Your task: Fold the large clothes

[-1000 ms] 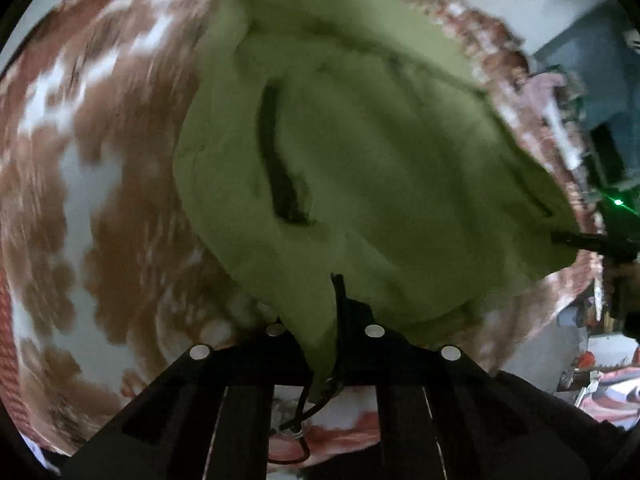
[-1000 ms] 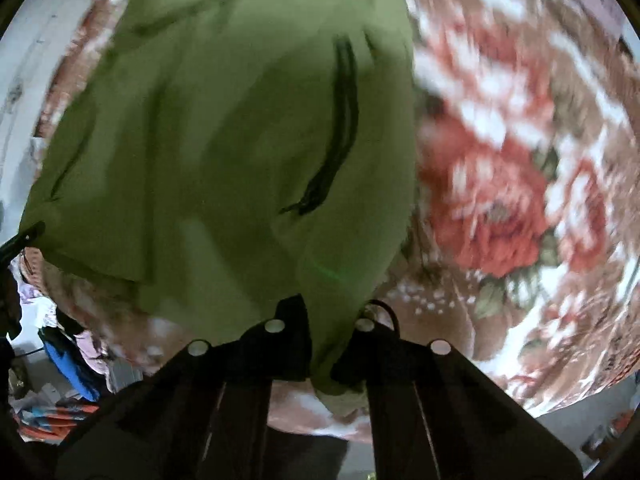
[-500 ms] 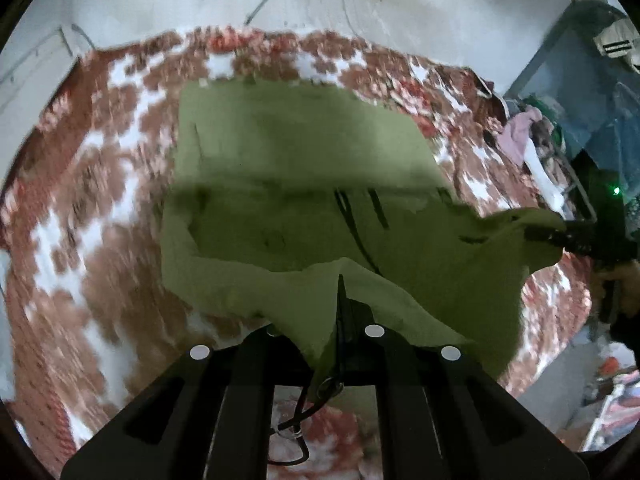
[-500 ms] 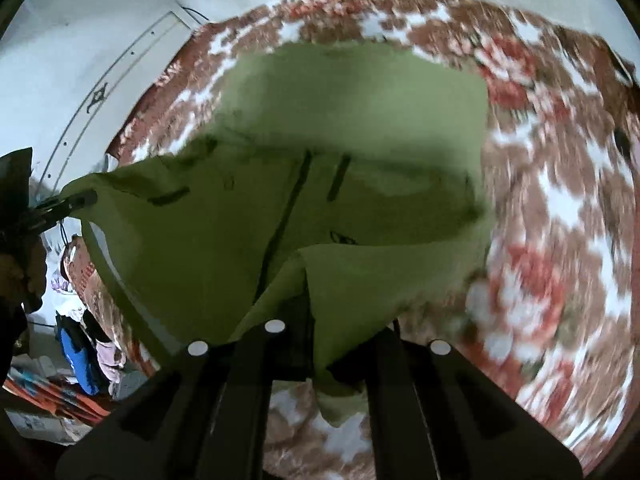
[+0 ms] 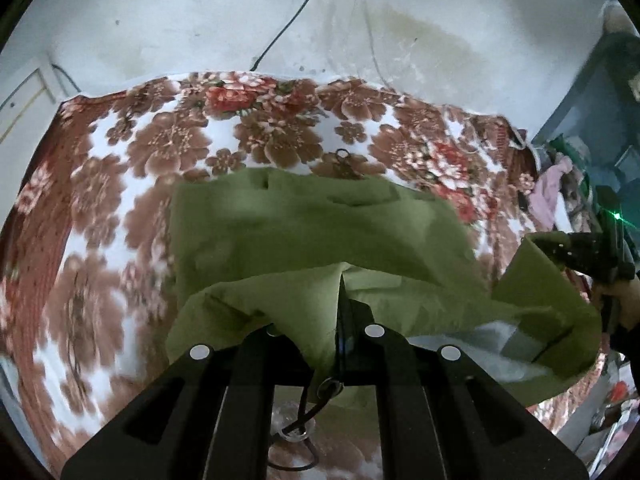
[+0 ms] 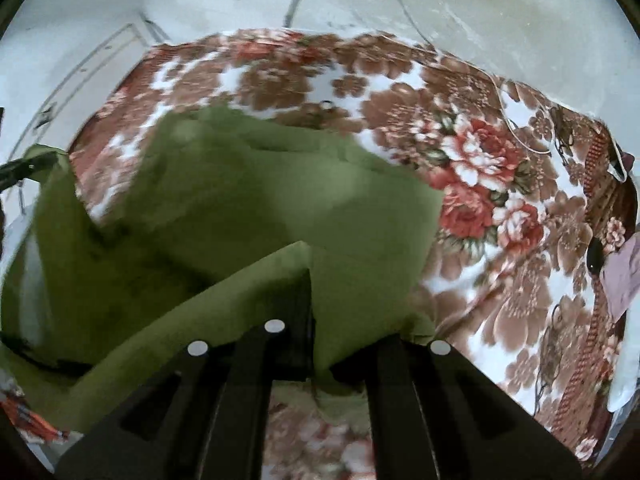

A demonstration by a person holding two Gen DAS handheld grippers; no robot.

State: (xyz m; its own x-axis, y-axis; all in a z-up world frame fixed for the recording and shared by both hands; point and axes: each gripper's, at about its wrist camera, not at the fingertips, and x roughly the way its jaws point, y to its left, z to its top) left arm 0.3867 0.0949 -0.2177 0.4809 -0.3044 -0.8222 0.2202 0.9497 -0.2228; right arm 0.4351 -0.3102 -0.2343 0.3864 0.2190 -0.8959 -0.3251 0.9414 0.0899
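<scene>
The green garment lies partly on the floral bed, its near edge lifted. The left hand-held gripper and right hand-held gripper each pinch a corner of it, jaws nearly closed, pointing steeply down. Cloth hides the fingertips; edges are motion-blurred.

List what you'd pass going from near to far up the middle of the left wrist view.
Left gripper pinching the green garment → floral blanket → black cable on the white wall.
</scene>
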